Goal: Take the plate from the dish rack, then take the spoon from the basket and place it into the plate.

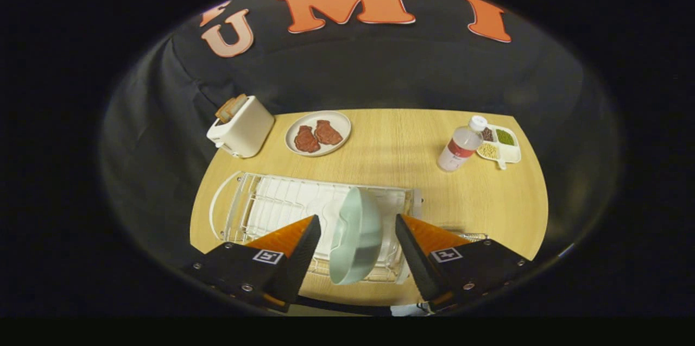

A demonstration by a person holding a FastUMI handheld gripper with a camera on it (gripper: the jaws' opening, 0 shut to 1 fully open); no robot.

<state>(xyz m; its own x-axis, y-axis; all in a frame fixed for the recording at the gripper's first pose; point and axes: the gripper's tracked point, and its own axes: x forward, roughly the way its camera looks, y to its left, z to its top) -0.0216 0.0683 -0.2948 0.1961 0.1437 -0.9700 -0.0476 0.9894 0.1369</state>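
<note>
A pale green plate (355, 240) stands on edge in the white wire dish rack (271, 205), near the rack's right end. My gripper (358, 221) is open above the rack, with the plate between its two fingers. A small gap shows on each side of the plate, so neither finger presses on it. A bit of wire basket (471, 236) peeks out just beyond the right finger; whatever it holds is hidden.
The rack sits at the near side of a round wooden table (402, 139). Beyond it stand a white toaster (241, 126) with bread, a plate of meat slices (318, 133), a clear bottle (460, 146) and a divided tray of beans (500, 145).
</note>
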